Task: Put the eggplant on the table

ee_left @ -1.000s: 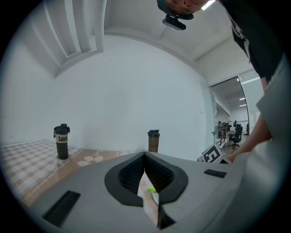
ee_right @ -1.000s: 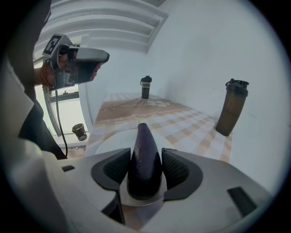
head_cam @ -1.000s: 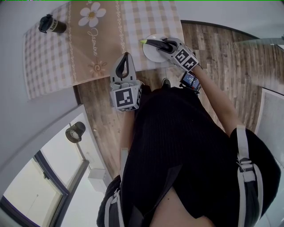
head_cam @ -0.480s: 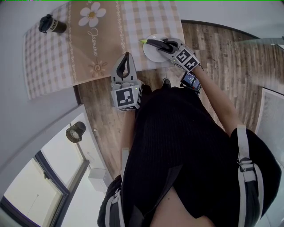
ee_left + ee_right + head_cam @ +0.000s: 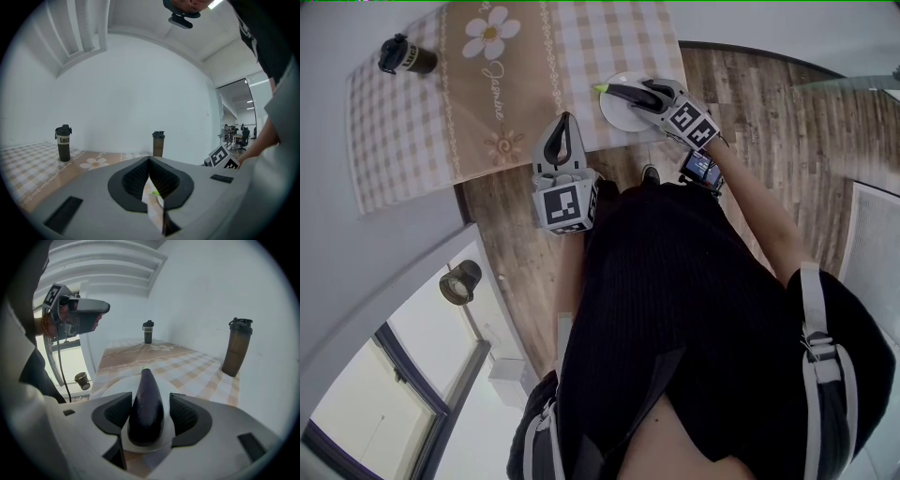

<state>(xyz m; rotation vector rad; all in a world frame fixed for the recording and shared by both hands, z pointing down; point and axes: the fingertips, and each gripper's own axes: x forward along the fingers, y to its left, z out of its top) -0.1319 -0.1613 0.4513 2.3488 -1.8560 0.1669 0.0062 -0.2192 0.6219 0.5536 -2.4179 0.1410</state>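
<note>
A dark purple eggplant (image 5: pixel 146 401) with a green stem lies on a white plate (image 5: pixel 115 389) near the table's front edge. My right gripper (image 5: pixel 146 414) straddles it and its jaws are opening: the right pad stands clear of the skin and the left pad is just beside it. In the head view the eggplant (image 5: pixel 617 91) pokes out past the right gripper (image 5: pixel 637 95) over the plate (image 5: pixel 614 114). My left gripper (image 5: pixel 565 122) hovers at the table edge to the left of the plate. It is shut and empty, its tips (image 5: pixel 149 161) meeting.
A checked tablecloth with a brown daisy runner (image 5: pixel 492 66) covers the table. A dark bottle (image 5: pixel 403 54) stands at the far left corner. A brown shaker bottle (image 5: pixel 237 347) stands against the wall right of the plate. Wooden floor (image 5: pixel 769 131) lies below the table edge.
</note>
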